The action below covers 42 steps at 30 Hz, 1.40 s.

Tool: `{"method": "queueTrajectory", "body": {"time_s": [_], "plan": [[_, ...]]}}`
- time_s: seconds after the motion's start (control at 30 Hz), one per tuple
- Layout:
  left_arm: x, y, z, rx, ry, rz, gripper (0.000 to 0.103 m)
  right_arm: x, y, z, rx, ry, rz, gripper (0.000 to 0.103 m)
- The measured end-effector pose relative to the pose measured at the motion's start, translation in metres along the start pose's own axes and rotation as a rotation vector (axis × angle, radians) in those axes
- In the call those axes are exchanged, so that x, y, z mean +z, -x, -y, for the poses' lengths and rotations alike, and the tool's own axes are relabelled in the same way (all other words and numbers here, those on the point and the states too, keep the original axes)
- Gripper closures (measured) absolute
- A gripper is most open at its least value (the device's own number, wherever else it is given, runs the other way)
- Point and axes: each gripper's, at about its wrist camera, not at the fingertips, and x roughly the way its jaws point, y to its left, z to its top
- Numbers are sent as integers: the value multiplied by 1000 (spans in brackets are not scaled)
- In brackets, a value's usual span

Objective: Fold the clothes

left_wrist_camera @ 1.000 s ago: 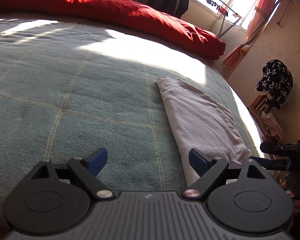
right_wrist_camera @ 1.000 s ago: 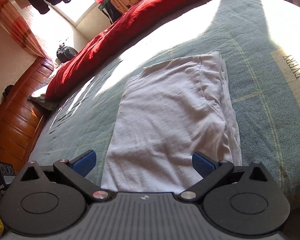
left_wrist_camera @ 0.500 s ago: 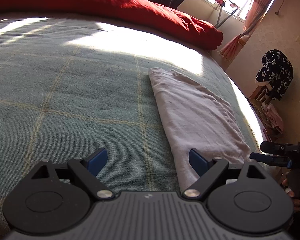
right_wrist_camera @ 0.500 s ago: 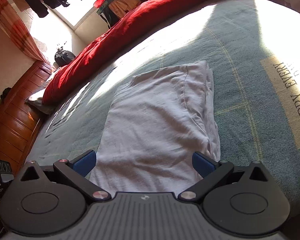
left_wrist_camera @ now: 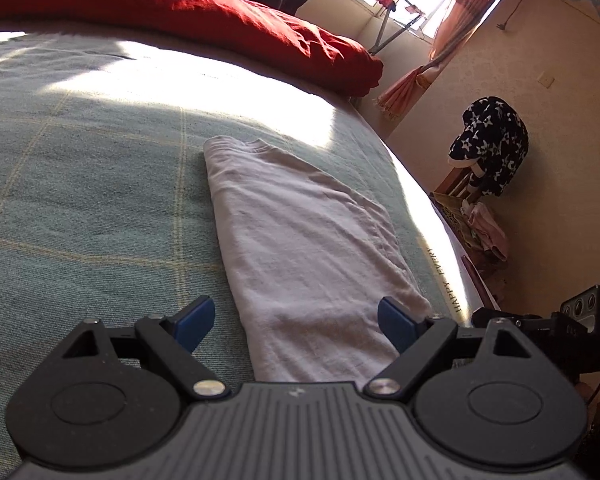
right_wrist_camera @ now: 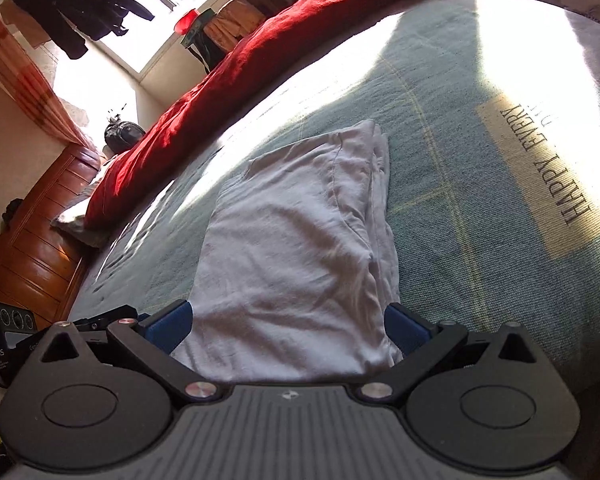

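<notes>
Lying on the bed [left_wrist_camera: 80, 184] near its right edge, the shirt [left_wrist_camera: 308, 248] is already a long narrow panel, collar end far from both tools, hem end close under them. Both sleeves seem tucked in, with a layered edge along one long side in the right wrist view [right_wrist_camera: 380, 184]. The left tool [left_wrist_camera: 296, 322] is spread wide and holds nothing; the right tool [right_wrist_camera: 286, 326] is likewise wide and empty, its fingers straddling the hem end.

Such a panel fits either a shirt awaiting one more fold, hem to collar, or one being left as it is, so I would not say which. If a further fold is meant, doing it well would call for pinching both hem corners through all layers, lifting evenly, and laying the hem square on the collar so the loose side layers do not slide apart.

Room is lopsided. To the left the blanket lies open and flat. To the right the bed edge [left_wrist_camera: 432, 216] runs close beside the shirt, past the printed strip [right_wrist_camera: 548, 168], with a chair [left_wrist_camera: 488, 148] and clutter below. Far off, the red duvet [left_wrist_camera: 188, 4] is well apart.
</notes>
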Motion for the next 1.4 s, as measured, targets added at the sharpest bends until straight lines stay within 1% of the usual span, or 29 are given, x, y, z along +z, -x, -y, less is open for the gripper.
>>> {"method": "queueTrajectory", "body": {"time_s": [0.13, 0.23, 0.4, 0.5, 0.6, 0.77, 0.83, 0.93, 1.1, 1.23, 1.3, 1.4], "plan": [[6, -16, 0, 27, 20, -22, 14, -1, 2, 12, 15, -28, 7, 0], [8, -26, -7, 22, 63, -38, 14, -1, 4, 22, 26, -53, 12, 0], [9, -37, -21, 35, 124, -60, 14, 2, 3, 39, 61, -102, 20, 0], [10, -41, -32, 4, 189, -67, 14, 7, -3, 49, 80, -136, 9, 0], [11, -45, -41, -25, 232, -72, 14, 13, -11, 54, 92, -145, -5, 0], [20, -57, -52, -78, 276, -89, 14, 30, -27, 57, 95, -138, -12, 0], [24, -64, -57, -111, 296, -98, 11, 38, -36, 64, 112, -158, -12, 0], [31, -75, -61, -156, 319, -113, 11, 50, -49, 74, 137, -187, -11, 0], [42, -95, -65, -213, 334, -139, 10, 68, -66, 86, 202, -240, -22, 0], [57, -112, -66, -231, 321, -166, 9, 87, -86, 84, 238, -247, -56, 0], [63, -119, -65, -238, 313, -182, 7, 98, -101, 80, 247, -236, -88, 0], [67, -126, -65, -256, 313, -192, 5, 110, -122, 75, 236, -234, -134, 0]]}}
